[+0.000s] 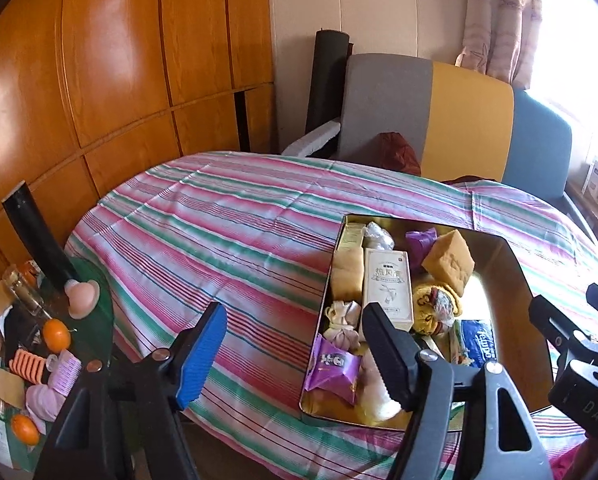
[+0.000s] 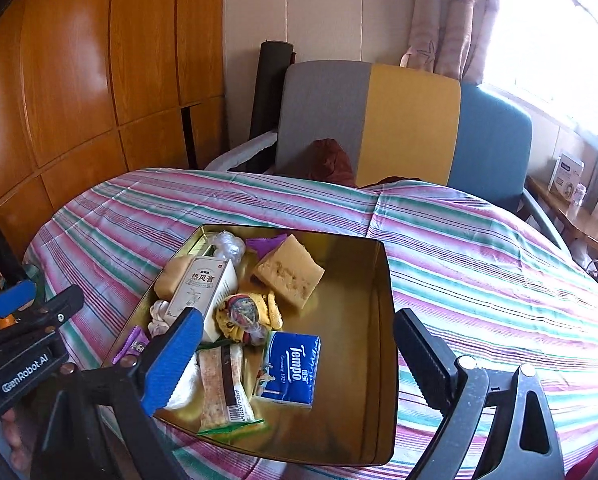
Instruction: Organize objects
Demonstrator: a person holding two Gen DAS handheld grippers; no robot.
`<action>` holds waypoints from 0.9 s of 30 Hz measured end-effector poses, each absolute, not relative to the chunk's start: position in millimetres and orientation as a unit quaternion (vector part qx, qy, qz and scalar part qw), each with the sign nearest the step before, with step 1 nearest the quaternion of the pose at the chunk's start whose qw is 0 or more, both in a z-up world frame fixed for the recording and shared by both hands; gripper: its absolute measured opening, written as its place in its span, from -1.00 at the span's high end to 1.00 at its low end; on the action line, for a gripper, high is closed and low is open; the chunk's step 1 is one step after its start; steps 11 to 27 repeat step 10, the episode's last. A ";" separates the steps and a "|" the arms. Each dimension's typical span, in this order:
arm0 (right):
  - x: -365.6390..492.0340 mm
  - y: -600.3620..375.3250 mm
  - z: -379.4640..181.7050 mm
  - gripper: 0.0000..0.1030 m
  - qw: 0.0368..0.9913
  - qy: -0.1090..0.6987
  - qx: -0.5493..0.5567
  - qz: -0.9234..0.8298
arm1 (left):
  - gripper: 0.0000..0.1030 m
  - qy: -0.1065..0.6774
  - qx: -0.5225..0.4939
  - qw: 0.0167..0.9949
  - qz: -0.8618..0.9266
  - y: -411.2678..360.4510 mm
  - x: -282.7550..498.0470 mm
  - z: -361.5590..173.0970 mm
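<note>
Both tools angled down over gold tin (image 2: pixel 383 320); left tool (image 1: pixel 295 356) and right tool (image 2: pixel 295 360) gaped wide, empty.

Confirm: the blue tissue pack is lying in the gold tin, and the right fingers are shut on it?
Not quite. The blue tissue pack does lie in the gold tin, but the right fingers stand open and empty above it, as the right wrist view shows.

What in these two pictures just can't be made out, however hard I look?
- Left wrist view: the tin's near right corner, hidden behind the left claw.
- Right wrist view: what lies under the white box, covered by it and the right claw's blue finger.
- Left wrist view: the side table's clutter, cut by the left edge.
- Both views: outside the window, washed out by glare.
</note>
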State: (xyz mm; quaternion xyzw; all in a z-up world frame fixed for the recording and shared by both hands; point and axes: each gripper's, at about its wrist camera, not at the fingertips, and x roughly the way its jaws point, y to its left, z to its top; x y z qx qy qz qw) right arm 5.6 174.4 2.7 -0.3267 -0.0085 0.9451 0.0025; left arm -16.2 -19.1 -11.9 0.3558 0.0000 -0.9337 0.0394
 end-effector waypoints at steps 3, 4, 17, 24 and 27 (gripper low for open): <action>5.4 174.5 1.0 -0.87 0.002 -0.008 -0.328 0.945 | -0.37 -0.009 0.350 0.040 -0.936 -16.1 -14.4 -14.0; 5.3 174.3 0.7 -0.87 0.001 -0.008 -0.329 0.944 | -0.35 -0.003 0.351 0.038 -0.936 -16.5 -13.9 -14.3; 5.4 173.0 -2.1 -0.87 0.000 -0.012 -0.331 0.943 | -0.31 -0.011 0.343 0.040 -0.938 -14.8 -12.8 -12.4; 5.4 173.0 -2.1 -0.87 0.000 -0.012 -0.331 0.943 | -0.31 -0.011 0.343 0.040 -0.938 -14.8 -12.8 -12.4; 5.4 173.0 -2.1 -0.87 0.000 -0.012 -0.331 0.943 | -0.31 -0.011 0.343 0.040 -0.938 -14.8 -12.8 -12.4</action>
